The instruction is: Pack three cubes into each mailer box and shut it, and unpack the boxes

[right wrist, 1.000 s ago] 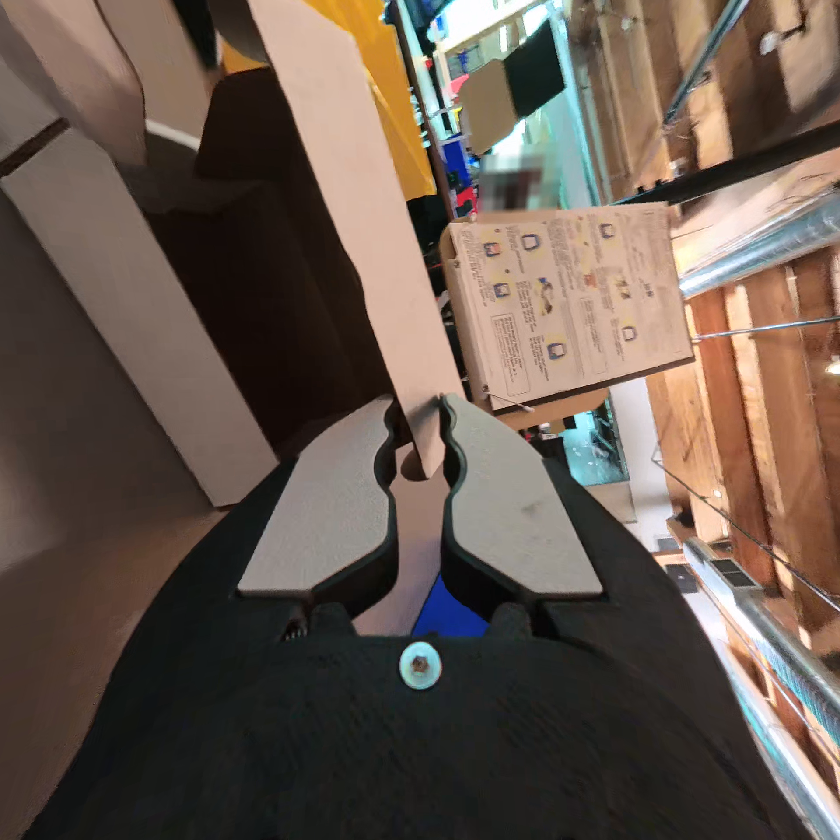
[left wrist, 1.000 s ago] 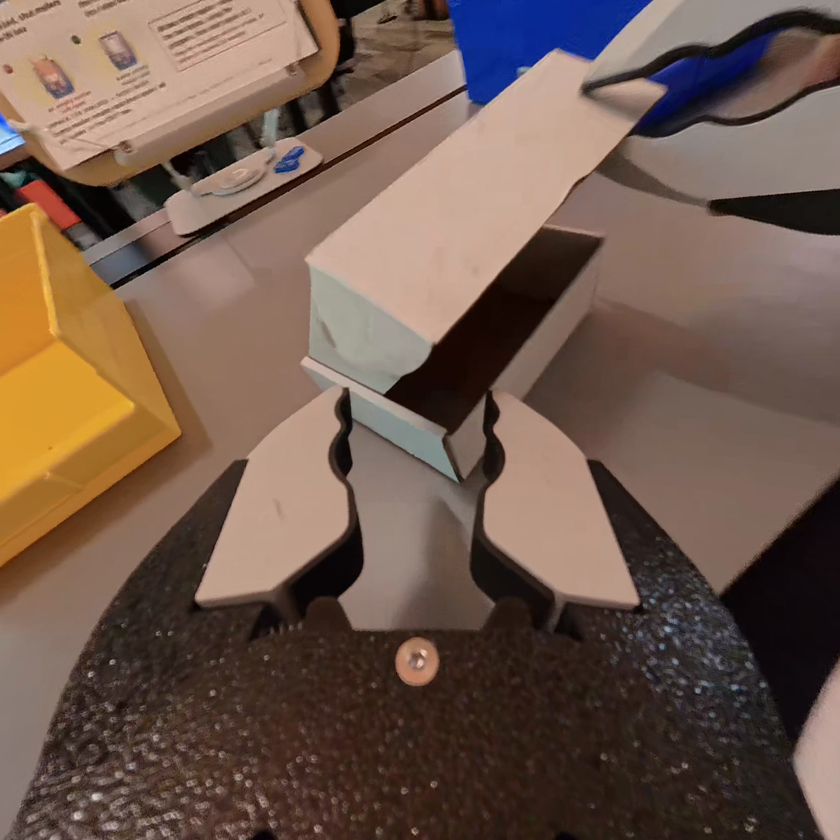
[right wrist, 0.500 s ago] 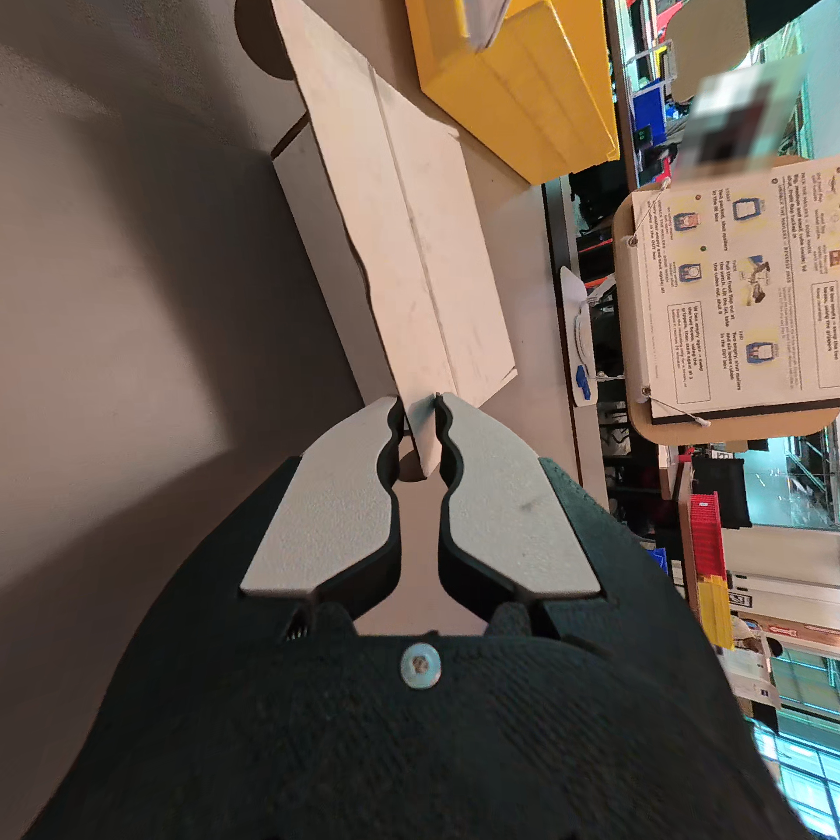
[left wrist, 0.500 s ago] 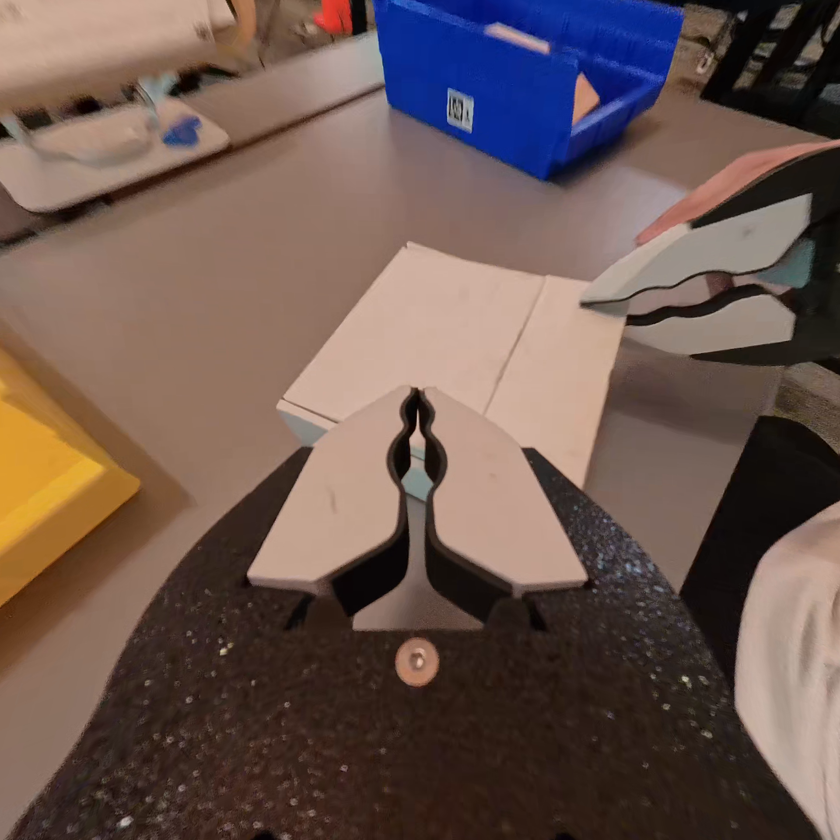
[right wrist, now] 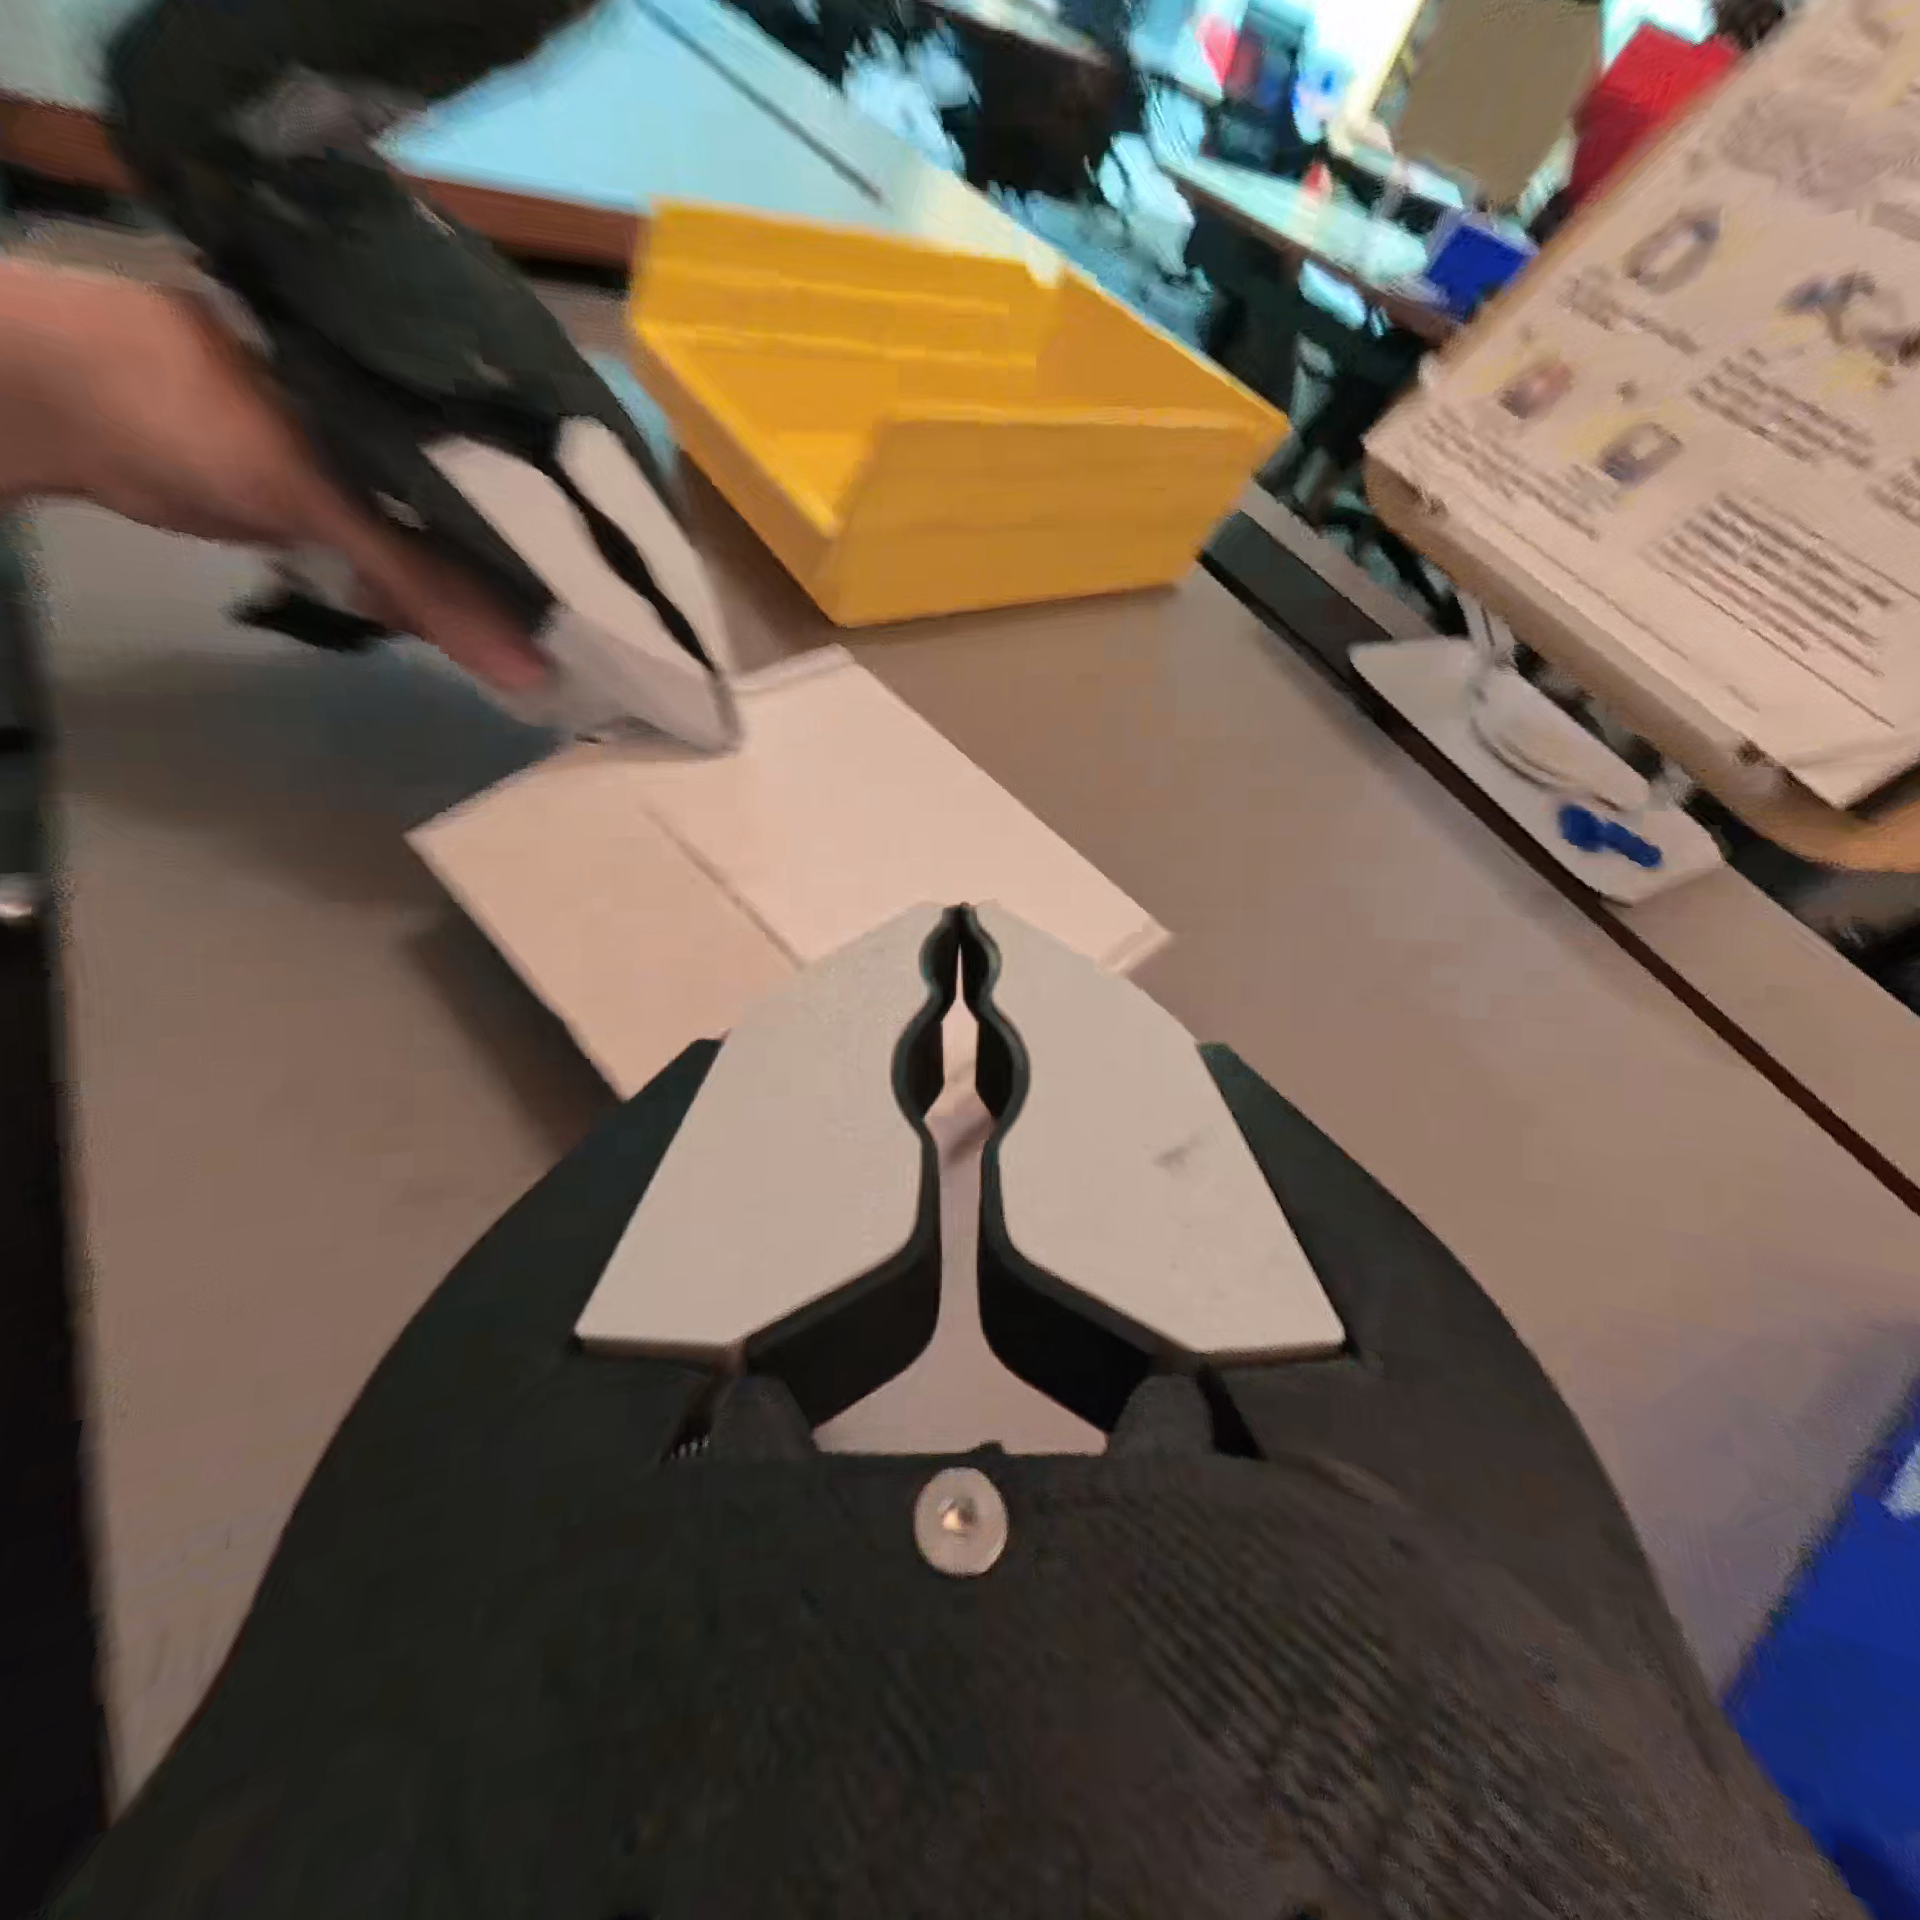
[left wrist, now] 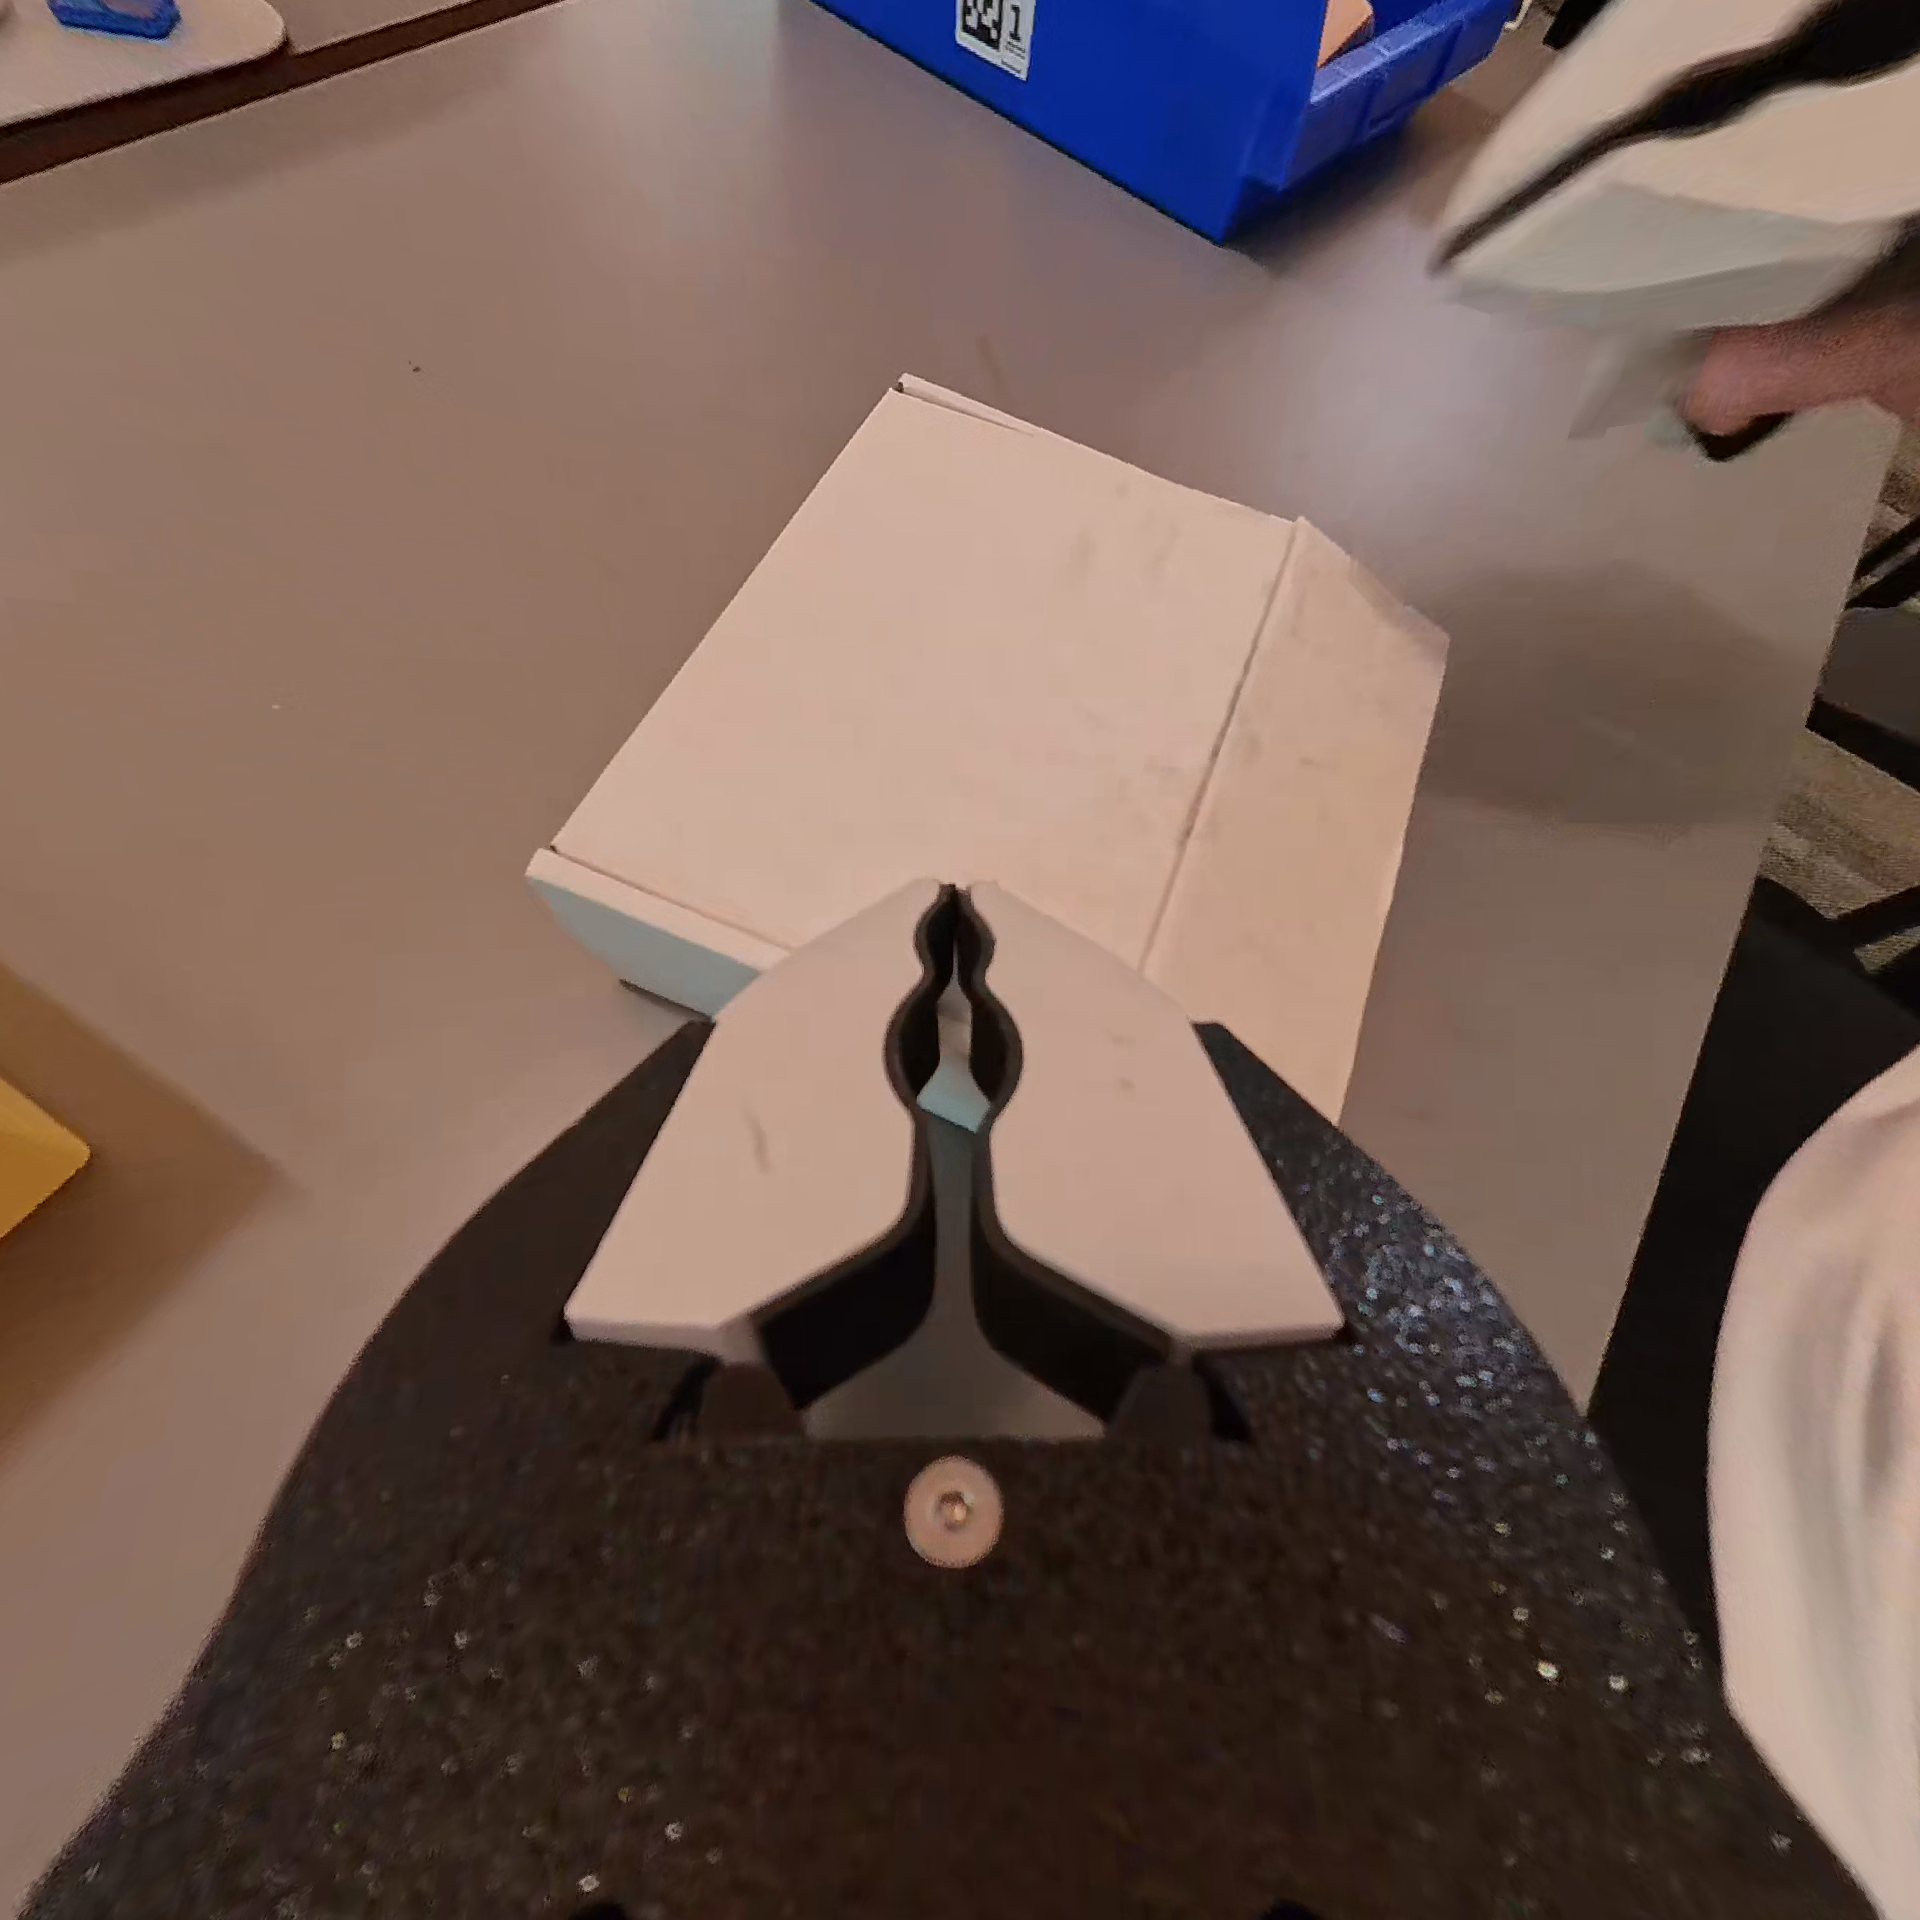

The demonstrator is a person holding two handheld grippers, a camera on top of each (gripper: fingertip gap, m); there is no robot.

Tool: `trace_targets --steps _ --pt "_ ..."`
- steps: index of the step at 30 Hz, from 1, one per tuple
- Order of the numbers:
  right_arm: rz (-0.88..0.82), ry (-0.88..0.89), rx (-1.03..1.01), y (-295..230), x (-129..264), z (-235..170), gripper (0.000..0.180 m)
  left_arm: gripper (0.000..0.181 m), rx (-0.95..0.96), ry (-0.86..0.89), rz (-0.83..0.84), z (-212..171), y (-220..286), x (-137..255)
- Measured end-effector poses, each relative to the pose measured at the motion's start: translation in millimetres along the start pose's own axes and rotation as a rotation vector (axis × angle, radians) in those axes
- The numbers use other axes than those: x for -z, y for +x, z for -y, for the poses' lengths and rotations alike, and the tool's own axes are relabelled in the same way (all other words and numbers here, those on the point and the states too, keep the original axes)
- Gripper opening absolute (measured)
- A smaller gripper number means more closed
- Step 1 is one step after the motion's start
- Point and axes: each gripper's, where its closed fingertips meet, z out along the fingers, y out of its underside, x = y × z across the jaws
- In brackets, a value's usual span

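A white mailer box point(left wrist: 956, 686) lies on the grey table with its lid down flat. Its front flap point(left wrist: 1309, 790) sticks out on the right side, untucked. My left gripper point(left wrist: 954, 894) is shut and empty, with its tips over the lid's near edge. In the right wrist view the left gripper point(right wrist: 717, 717), blurred, is at the box's point(right wrist: 831, 821) far corner. My right gripper point(right wrist: 961, 914) is shut and empty, held off the box on the flap side. It also shows blurred at the upper right of the left wrist view point(left wrist: 1621, 177). No cubes are in view.
A blue bin point(left wrist: 1164, 94) stands beyond the box. A yellow bin point(right wrist: 935, 447) stands on its other side. An instruction board point(right wrist: 1683, 416) on a stand point(right wrist: 1527, 748) is at the table's back edge. A person's white sleeve point(left wrist: 1829, 1455) is at the right. Left tips to right tips: about 15 cm.
The lid came down from raised to flat on the box. The right gripper let go of the flap and drew back, shut. The left gripper closed from open and rose over the lid.
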Motion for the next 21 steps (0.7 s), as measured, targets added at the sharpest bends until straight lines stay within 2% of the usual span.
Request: trace_targets --steps 4,6,11,17,21 --pt "0.056 -0.133 0.013 5.9 -32.3 -23.7 0.0 0.0 0.019 -0.002 -0.04 0.1 0.3 0.5" --pt "0.021 -0.303 0.054 10.8 -42.3 -51.8 0.0 0.0 0.015 0.003 -0.047 -0.3 0.4 0.7" --pt "-0.002 -0.276 -0.053 9.9 -46.7 -56.0 0.0 0.0 0.041 -0.002 -0.148 5.2 9.6 9.5" --pt "0.004 -0.265 -0.077 10.4 -48.0 -55.7 0.0 0.014 0.202 -0.001 -0.107 21.6 -14.3 12.0" --pt "0.009 -0.247 -0.147 10.9 -47.2 -56.1 0.0 0.017 0.285 0.07 -0.19 31.1 -5.7 8.9"
